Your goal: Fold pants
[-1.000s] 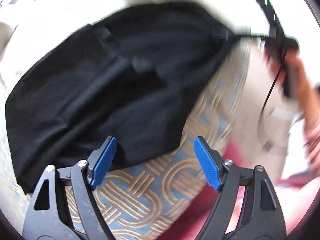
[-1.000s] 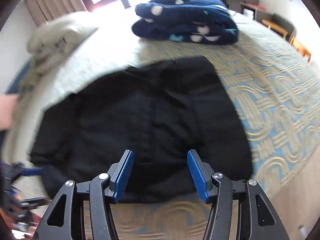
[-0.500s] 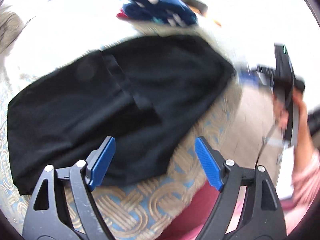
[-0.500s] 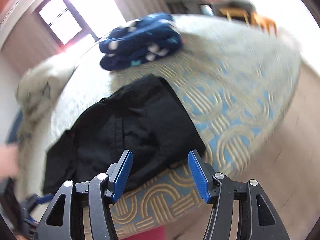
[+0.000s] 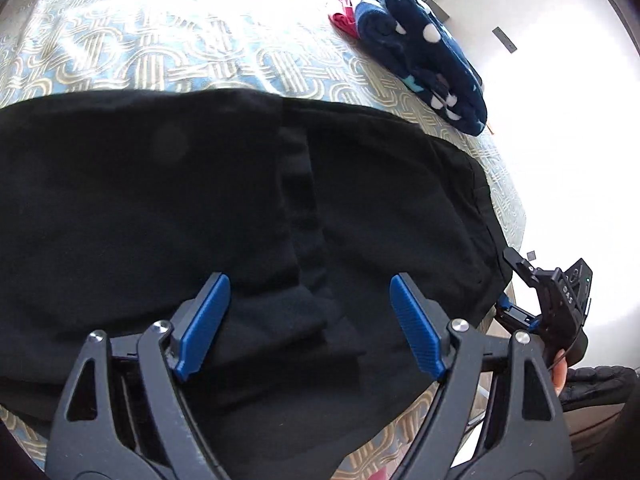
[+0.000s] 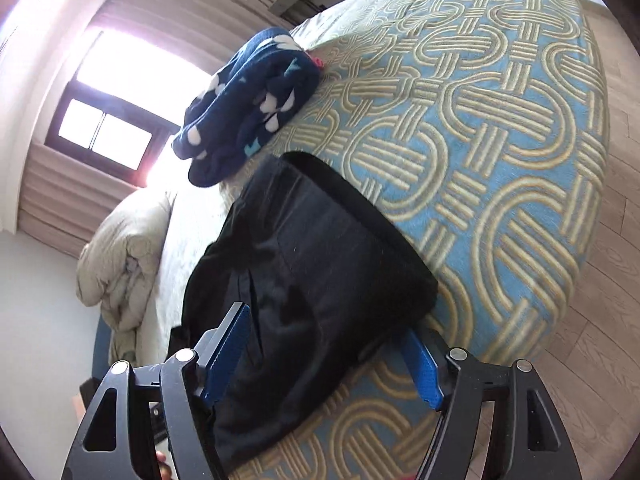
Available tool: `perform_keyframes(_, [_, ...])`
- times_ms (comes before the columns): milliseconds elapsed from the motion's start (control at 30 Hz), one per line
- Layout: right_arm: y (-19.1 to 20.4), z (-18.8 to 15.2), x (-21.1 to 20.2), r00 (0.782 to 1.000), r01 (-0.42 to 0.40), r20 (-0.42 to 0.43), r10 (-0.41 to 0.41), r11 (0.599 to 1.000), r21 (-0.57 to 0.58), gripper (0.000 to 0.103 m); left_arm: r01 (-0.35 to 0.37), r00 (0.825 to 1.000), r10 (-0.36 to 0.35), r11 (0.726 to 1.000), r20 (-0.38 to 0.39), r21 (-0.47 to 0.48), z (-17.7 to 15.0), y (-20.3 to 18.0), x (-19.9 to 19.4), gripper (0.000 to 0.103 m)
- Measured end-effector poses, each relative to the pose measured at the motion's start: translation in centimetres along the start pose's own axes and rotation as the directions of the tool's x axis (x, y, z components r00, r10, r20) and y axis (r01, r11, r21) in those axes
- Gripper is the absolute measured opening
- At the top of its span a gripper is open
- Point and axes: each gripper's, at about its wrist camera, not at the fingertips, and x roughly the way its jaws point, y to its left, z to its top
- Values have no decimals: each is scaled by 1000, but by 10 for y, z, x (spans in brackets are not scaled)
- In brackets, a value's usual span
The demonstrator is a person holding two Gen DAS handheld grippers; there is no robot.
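Black pants [image 5: 160, 200] lie flat across the patterned bed cover [image 5: 160, 52], with a seam running down their middle. My left gripper [image 5: 310, 304] hovers open just over the near part of the pants, its blue pads apart and nothing between them. In the right wrist view the pants [image 6: 320, 260] run away from me as a long dark strip. My right gripper [image 6: 324, 344] is at their near corner with its jaws opening. The cloth lies between the pads and hides the tip of the right finger [image 6: 424, 372]. The right gripper's black body [image 5: 560, 292] shows at the pants' right edge.
A folded navy blanket with white dots [image 5: 420, 52] [image 6: 252, 108] sits beyond the pants, with a red cloth [image 5: 342, 20] beside it. A grey bundled duvet [image 6: 120, 252] lies at the far left. The bed's edge drops to a wooden floor [image 6: 600, 320] on the right.
Both views have rolled. The left gripper has moved in over the pants. The right gripper's jaws stand wider and the pants' near corner now lies between them.
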Motion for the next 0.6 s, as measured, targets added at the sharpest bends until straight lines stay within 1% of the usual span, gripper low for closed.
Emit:
perform_keyframes(67, [3, 3, 6, 1000, -4, 19, 4, 1000, -1, 75, 28, 999, -28, 1000, -15, 1, 1, -6, 0, 82])
perform_keyframes(133, [7, 3, 9, 999, 6, 33, -5, 1000, -18, 73, 28, 1000, -27, 999, -14, 18, 7, -9, 0, 82])
perform_keyframes(200, [11, 4, 9, 999, 32, 43, -31, 999, -38, 56, 12, 1000, -12, 999, -21, 36, 10, -10, 4, 82])
perform_keyframes(233, [11, 5, 8, 998, 51, 49, -49, 998, -43, 37, 6, 1000, -5, 999, -28, 32, 9, -7, 4, 82])
perform_keyframes(267, [11, 7, 8, 997, 53, 51, -51, 998, -41, 27, 3, 1000, -2, 1000, -30, 27, 9, -6, 7, 82])
perform_keyframes(333, [10, 11, 3, 998, 36, 47, -34, 999, -34, 23, 3, 1000, -2, 999, -19, 40, 7, -5, 6, 82])
perform_keyframes(400, [19, 12, -2, 998, 41, 55, -37, 996, -78, 22, -1, 1000, 3, 998, -22, 58, 6, -6, 5, 82])
perform_keyframes(500, [51, 9, -8, 992, 103, 90, -86, 972, -209, 21, 6, 1000, -5, 999, -24, 51, 7, -1, 2, 82])
perform_keyframes(600, [89, 2, -14, 988, 127, 126, -89, 933, -337, 20, 19, 1000, -19, 1000, -17, 19, 9, 10, -5, 82])
